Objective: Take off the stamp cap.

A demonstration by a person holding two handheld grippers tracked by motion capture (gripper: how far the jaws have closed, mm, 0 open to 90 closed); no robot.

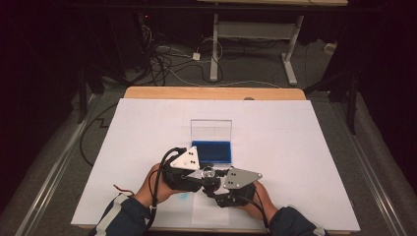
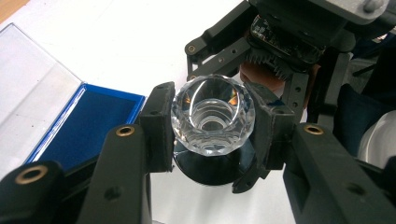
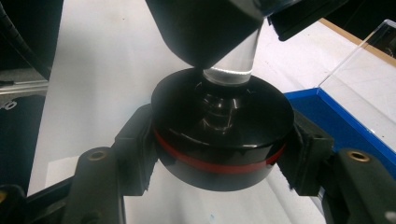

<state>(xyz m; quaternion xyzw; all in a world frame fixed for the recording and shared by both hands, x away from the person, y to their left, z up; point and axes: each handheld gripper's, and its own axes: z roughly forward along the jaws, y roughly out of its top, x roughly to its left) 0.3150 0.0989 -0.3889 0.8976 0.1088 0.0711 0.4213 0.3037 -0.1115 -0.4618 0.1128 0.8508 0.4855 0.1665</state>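
Note:
A clear faceted crystal piece (image 2: 212, 116) sits between the pads of my left gripper (image 2: 212, 133), which is shut on its wide rim. Its narrow stem (image 3: 231, 58) stands on the middle of a round black base (image 3: 222, 121) with a red band. My right gripper (image 3: 222, 147) is shut on that base, one pad pressing on each side. The base (image 2: 210, 170) shows as a dark disc under the crystal. In the high view both grippers meet near the table's front middle, left gripper (image 1: 207, 173) against right gripper (image 1: 214, 189), with the crystal (image 1: 209, 171) between them.
An open case with a blue lining (image 1: 211, 151) and an upright clear lid (image 1: 211, 130) stands just beyond the grippers. A white sheet (image 1: 147, 137) covers the table, with a wooden edge (image 1: 211, 92) at the back. Cables and a desk frame lie on the floor beyond.

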